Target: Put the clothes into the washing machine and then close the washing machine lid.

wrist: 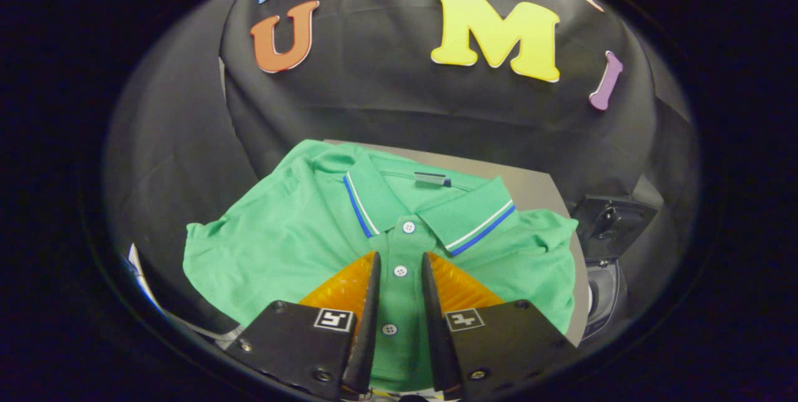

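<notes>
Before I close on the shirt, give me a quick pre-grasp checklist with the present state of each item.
1. Green polo shirt within reach, lying on the grey surface: ok.
2. Hand-held gripper fingers apart, straddling the button placket: ok.
3. Fabric already pinched between both fingers: not ok, a gap shows on each side of the placket.
4. Fingers low enough to catch cloth: cannot tell, height above the shirt is unclear.
5. Collar away from the fingertips: ok, it lies just beyond them.
6. Washing machine lid open: cannot tell; the dark object beside the shirt is unclear.
</notes>
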`<action>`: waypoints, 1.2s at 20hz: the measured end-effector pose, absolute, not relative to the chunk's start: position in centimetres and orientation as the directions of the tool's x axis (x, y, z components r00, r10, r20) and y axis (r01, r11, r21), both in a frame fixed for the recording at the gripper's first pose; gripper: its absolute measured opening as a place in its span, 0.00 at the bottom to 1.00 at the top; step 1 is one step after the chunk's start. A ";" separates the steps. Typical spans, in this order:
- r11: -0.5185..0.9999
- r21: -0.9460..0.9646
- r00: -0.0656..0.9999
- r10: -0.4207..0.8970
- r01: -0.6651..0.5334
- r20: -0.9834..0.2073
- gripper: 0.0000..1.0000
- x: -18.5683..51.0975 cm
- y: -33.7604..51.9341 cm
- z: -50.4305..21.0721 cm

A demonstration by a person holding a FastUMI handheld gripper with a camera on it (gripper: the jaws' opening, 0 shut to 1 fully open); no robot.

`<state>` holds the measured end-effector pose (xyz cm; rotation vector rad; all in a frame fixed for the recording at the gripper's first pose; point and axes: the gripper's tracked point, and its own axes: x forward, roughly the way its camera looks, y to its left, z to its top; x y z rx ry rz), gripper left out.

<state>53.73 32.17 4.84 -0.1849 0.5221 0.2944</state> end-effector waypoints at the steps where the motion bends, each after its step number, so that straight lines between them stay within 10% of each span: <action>1: 0.944 -0.086 0.823 0.232 -0.320 -0.519 0.36 53.7 32.0 5.0; 4: 0.941 -0.075 0.818 0.244 -0.329 -0.521 0.10 53.6 31.7 5.2; 24: 0.922 0.042 0.902 0.385 -0.385 -0.196 0.07 37.3 17.7 17.0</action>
